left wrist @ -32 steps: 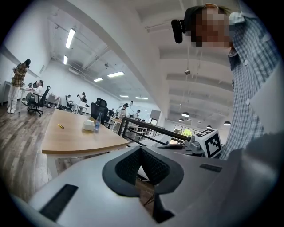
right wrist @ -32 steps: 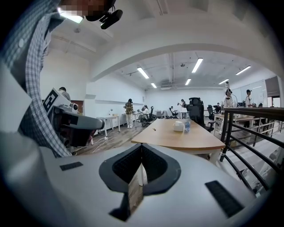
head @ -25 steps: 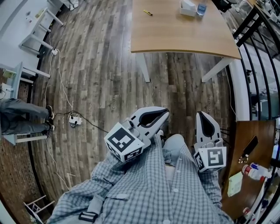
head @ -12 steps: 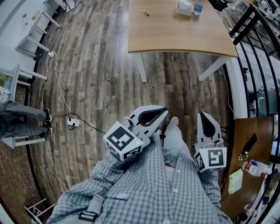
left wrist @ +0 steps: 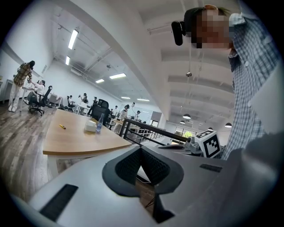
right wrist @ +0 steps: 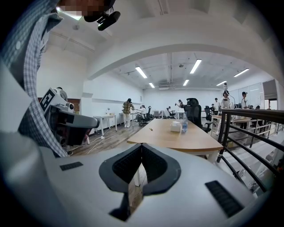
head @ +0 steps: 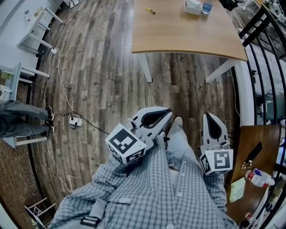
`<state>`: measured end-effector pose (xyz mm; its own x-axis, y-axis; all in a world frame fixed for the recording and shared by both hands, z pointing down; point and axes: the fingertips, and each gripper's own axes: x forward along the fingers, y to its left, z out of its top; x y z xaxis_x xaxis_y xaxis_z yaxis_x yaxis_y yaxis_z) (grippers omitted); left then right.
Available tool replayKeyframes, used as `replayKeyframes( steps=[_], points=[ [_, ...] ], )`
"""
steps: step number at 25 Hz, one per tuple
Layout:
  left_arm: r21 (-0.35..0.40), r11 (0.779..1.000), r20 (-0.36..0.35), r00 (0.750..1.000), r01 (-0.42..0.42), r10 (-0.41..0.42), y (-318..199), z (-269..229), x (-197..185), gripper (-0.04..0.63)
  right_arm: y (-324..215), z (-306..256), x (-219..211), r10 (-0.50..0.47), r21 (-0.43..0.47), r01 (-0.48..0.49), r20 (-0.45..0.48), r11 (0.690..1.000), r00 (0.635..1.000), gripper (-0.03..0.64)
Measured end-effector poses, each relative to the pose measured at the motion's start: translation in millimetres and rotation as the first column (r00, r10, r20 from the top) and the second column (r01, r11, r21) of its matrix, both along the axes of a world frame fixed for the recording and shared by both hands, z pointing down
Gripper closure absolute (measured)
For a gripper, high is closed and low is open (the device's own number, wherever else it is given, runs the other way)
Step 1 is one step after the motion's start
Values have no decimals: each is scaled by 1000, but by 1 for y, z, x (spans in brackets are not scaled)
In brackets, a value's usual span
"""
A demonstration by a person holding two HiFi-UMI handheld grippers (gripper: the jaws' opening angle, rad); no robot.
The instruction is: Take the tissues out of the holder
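Note:
The white tissue holder (head: 192,6) stands on the far end of a wooden table (head: 178,36), well ahead of both grippers. It shows small in the left gripper view (left wrist: 90,126) and in the right gripper view (right wrist: 175,127). A water bottle (head: 206,8) stands beside it. My left gripper (head: 166,113) is held in front of my checked shirt, its jaws shut with nothing between them (left wrist: 141,150). My right gripper (head: 209,117) hangs to its right, also shut and empty (right wrist: 142,147). Both point toward the table across bare floor.
A yellow pen (head: 150,10) lies on the table. A cable with a power strip (head: 74,120) runs over the wood floor at the left, near another person's legs (head: 27,120). A black railing (head: 261,53) and a brown desk (head: 250,179) with small items stand at the right.
My shoe has come forward into view between the two grippers. Both grippers keep their places and stay shut.

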<state>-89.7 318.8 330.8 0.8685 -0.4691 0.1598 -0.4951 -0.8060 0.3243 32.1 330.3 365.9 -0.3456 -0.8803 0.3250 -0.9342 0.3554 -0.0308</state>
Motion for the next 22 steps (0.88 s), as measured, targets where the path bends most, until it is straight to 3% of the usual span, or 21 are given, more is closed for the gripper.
replayKeyframes(
  steps=[8,22],
  points=[
    [-9,1000,7,1000,20,-20,-25,1,16,589,-28,2,18,-9,-14,9,2,1000,1000,606],
    [-11,995,13,995,103,-103,-71,-7,45,589,-84,0,41,-113,-7,113,12,994,994,606]
  ],
)
